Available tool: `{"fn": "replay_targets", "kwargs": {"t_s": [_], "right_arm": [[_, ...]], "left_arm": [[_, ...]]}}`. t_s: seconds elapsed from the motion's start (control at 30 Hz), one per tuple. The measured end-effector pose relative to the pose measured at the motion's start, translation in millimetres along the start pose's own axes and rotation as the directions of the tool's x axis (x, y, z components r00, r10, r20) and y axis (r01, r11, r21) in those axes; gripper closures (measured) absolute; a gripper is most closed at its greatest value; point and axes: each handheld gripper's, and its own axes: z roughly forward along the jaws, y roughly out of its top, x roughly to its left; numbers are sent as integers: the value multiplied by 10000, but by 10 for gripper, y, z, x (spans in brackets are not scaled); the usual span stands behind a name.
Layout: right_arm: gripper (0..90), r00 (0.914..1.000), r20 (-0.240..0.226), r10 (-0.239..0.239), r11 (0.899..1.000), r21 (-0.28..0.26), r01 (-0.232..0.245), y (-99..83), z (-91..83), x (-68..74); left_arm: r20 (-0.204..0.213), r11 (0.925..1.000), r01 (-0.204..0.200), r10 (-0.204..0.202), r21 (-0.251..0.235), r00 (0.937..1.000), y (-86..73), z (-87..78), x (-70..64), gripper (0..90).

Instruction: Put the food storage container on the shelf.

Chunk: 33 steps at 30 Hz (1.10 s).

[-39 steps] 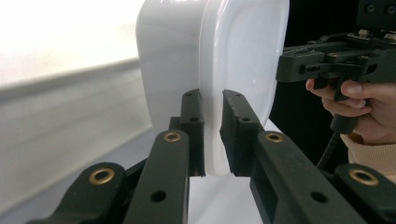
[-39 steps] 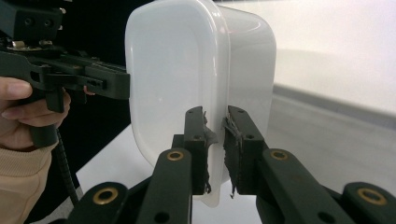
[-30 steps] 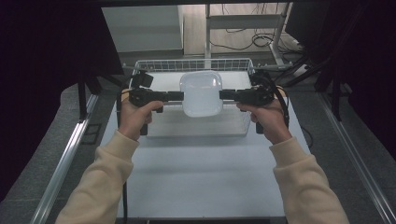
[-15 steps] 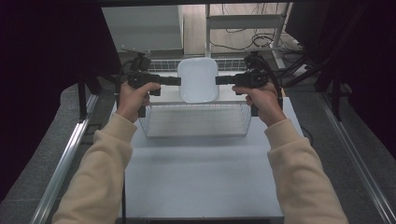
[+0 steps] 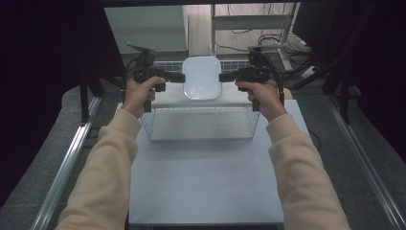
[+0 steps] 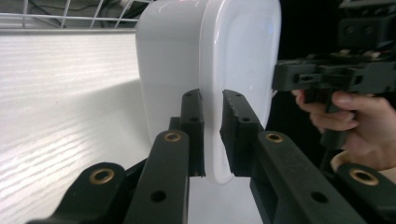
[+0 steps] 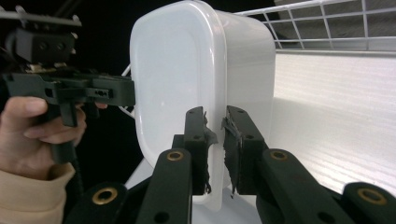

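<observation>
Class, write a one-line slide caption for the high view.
Both grippers clamp a white container above a wire basket.

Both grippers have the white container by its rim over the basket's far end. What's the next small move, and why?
Probably lower it gently onto the white shelf and only then open. The left gripper and right gripper each clamp a side rim of the white container, which appears to sit at or just above the shelf at the far end of the wire basket. Contact can't be confirmed, so releasing now might drop it.
</observation>
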Motion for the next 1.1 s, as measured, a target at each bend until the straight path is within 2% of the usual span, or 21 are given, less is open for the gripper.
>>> {"fn": "replay_targets", "kwargs": {"t_s": [0.07, 0.17, 0.23, 0.33, 0.4, 0.5, 0.6, 0.63, 0.7, 0.73, 0.83, 0.87, 0.9, 0.93, 1.0, 1.03, 1.1], "right_arm": [[790, 9999, -90, 130, 9999, 2, -130, 13, 11, -30], [785, 9974, -346, 625, 9980, -12, -626, 63, 44, -127], [774, 9956, -425, 831, 9965, 21, -831, 95, 71, -164], [752, 9942, -282, 1041, 9945, 92, -1039, 148, 120, -194], [745, 9921, -259, 1227, 9924, 110, -1225, 176, 149, -225], [738, 9845, -296, 1731, 9849, 42, -1730, 193, 185, -268], [720, 9765, -329, 2129, 9770, -37, -2132, 196, 216, -305], [708, 9763, -270, 2146, 9767, 0, -2147, 193, 230, -318], [688, 9719, -241, 2343, 9721, -13, -2344, 188, 262, -340], [689, 9717, -261, 2348, 9720, -54, -2350, 185, 269, -354], [684, 9724, -201, 2324, 9722, -230, -2328, 184, 279, -343], [653, 9727, -170, 2315, 9724, -261, -2319, 182, 282, -336], [577, 9745, -199, 2236, 9738, -377, -2243, 181, 282, -326], [508, 9764, -149, 2156, 9746, -586, -2161, 181, 267, -298], [405, 9855, 129, 1693, 9819, -886, -1675, 172, 212, -217], [357, 9894, 263, 1428, 9851, -1010, -1394, 161, 172, -176], [293, 9952, 527, 827, 9884, -1323, -751, 127, 70, -91]], "left_arm": [[106, 9999, 129, -129, -10, 9999, 17, 8, 29, 804], [474, 9977, 672, -672, 0, 9966, 79, 46, 134, 799], [389, 9959, 899, -899, 24, 9952, 112, 71, 170, 787], [402, 9921, 1254, -1255, 67, 9913, 158, 108, 222, 770], [484, 9884, 1517, -1518, 45, 9872, 180, 132, 266, 759], [632, 9809, 1946, -1942, 9, 9789, 204, 163, 333, 747], [597, 9756, 2193, -2184, -89, 9740, 215, 200, 391, 734], [559, 9744, 2245, -2235, -125, 9731, 214, 218, 414, 733], [814, 9704, 2405, -2380, -217, 9678, 209, 233, 461, 728], [800, 9697, 2426, -2397, -285, 9676, 207, 236, 466, 729], [639, 9734, 2263, -2238, -357, 9725, 200, 247, 449, 714], [459, 9763, 2130, -2113, -382, 9764, 199, 250, 435, 675], [265, 9781, 2007, -1995, -553, 9795, 195, 240, 418, 602], [63, 9806, 1779, -1780, -825, 9840, 188, 216, 398, 532], [-572, 9873, 1138, -1206, -1106, 9910, 164, 128, 331, 420], [-730, 9888, 792, -889, -1266, 9934, 139, 77, 287, 376], [-1129, 9917, 84, -230, -1281, 9933, 61, -31, 211, 334]]}}
